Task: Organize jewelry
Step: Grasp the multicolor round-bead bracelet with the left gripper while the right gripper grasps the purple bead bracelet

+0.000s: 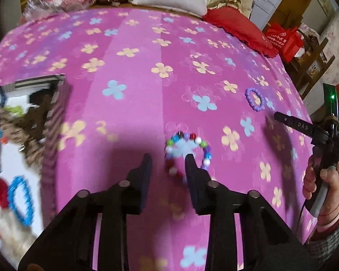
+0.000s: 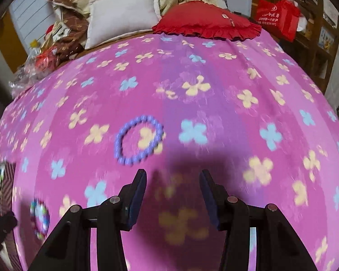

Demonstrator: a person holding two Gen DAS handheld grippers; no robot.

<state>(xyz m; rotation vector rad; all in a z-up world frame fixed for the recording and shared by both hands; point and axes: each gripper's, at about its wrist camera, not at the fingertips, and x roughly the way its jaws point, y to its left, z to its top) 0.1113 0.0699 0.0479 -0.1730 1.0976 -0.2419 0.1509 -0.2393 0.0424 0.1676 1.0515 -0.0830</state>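
Observation:
A multicoloured bead bracelet (image 1: 187, 151) lies flat on the pink flowered bedspread; it also shows small at the lower left of the right wrist view (image 2: 40, 218). My left gripper (image 1: 168, 158) is open just above it, its right finger over the ring's middle and its left finger outside the ring. A purple bead bracelet (image 2: 139, 140) lies further right on the bedspread, also seen in the left wrist view (image 1: 255, 99). My right gripper (image 2: 173, 175) is open and empty, just short of the purple bracelet. A striped jewelry box (image 1: 22, 149) at the left holds a blue bracelet (image 1: 20, 199).
A white pillow (image 2: 122, 15) and a red pillow (image 2: 205, 21) lie at the far end of the bed. Bags and wrappers (image 2: 40, 61) sit at the far left corner. A red bag (image 2: 280, 15) on wooden furniture stands beyond the bed's right edge.

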